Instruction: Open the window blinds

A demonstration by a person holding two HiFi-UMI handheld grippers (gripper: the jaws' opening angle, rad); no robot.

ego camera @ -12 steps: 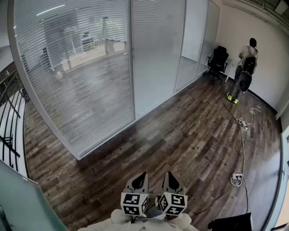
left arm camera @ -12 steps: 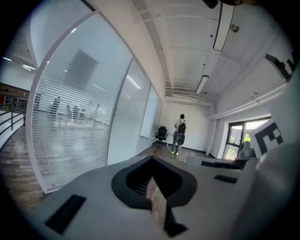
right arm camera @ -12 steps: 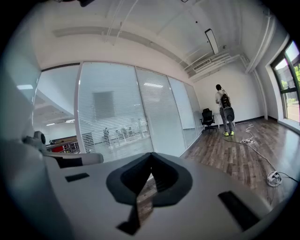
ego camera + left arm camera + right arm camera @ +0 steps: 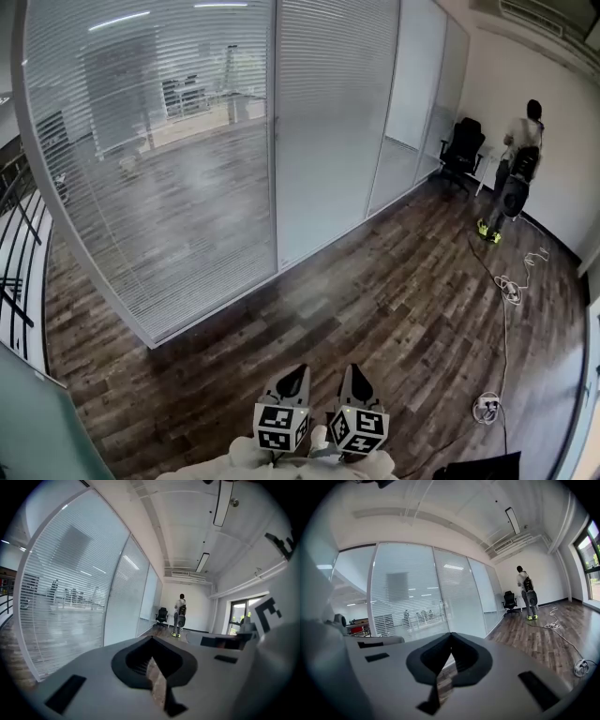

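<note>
Slatted blinds hang behind a long glass wall. In the wide left pane (image 4: 159, 159) the slats let the room behind show through; in the pane to its right (image 4: 323, 122) they read as solid white. The blinds also fill the left gripper view (image 4: 61, 602) and the right gripper view (image 4: 401, 602). My left gripper (image 4: 298, 372) (image 4: 152, 638) and right gripper (image 4: 352, 370) (image 4: 450, 634) sit side by side at the bottom, far from the glass. Both are shut, tips together, with nothing between them.
A person (image 4: 520, 159) stands at the far right wall beside a black office chair (image 4: 464, 145). Cables (image 4: 511, 286) trail over the wood floor to a socket block (image 4: 486, 406). A railing (image 4: 19, 253) runs at the left behind the glass.
The whole scene has slid a little down in the head view, the floor cables most of all. Both grippers stay low in the picture, shut as before.
</note>
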